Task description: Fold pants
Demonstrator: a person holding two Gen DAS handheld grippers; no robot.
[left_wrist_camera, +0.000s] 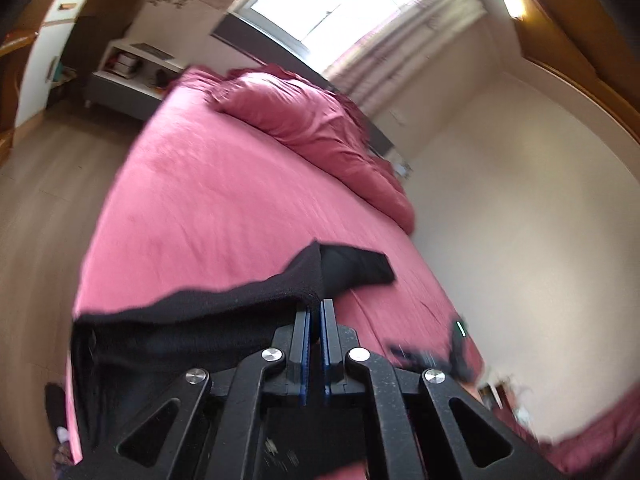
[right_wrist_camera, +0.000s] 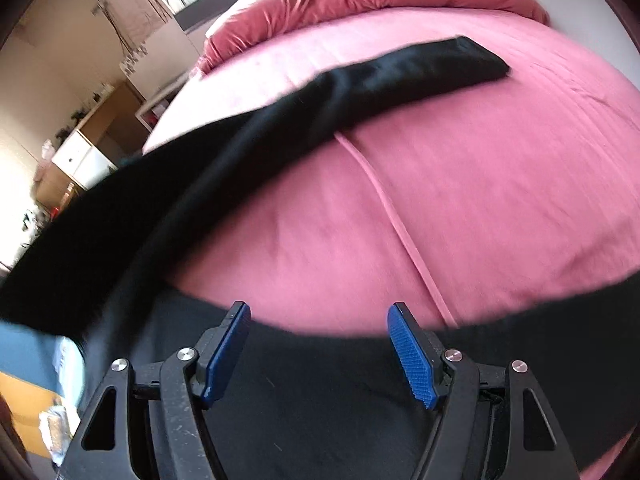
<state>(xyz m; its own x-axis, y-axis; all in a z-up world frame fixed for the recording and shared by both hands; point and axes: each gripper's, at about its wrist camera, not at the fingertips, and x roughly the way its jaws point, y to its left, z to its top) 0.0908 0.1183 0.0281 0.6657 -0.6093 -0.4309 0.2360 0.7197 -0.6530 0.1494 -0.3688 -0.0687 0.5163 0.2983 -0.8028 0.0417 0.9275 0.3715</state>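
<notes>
The bed (left_wrist_camera: 224, 184), dressed in a pink sheet with a rumpled pink duvet (left_wrist_camera: 320, 132) heaped toward its far end, takes up most of both views and serves as the work surface. Across it lie the black pants (right_wrist_camera: 224, 160), not yet in any tidy fold: in the right wrist view one leg runs long and narrow away over the sheet to its hem, while a broad dark part of the garment spreads along the near edge under the gripper. In the left wrist view a thick black edge of the pants is raised off the sheet and drapes away to the left, with a leg end lying flat on the bed beyond it. The left gripper (left_wrist_camera: 317, 320) has its jaws drawn nearly together and clamped on that raised edge of the pants, so the cloth hangs from them. The right gripper (right_wrist_camera: 318, 340) has its jaws wide apart with nothing between them, hovering just over the near dark fabric; its blue pads (right_wrist_camera: 412, 360) are bare. Judging from this, the task is at an early stage: the garment appears to be mid-lift or being laid out, no crisp fold is visible, and the legs apparently remain to be brought together and doubled over. Motion blur hides finer detail.
</notes>
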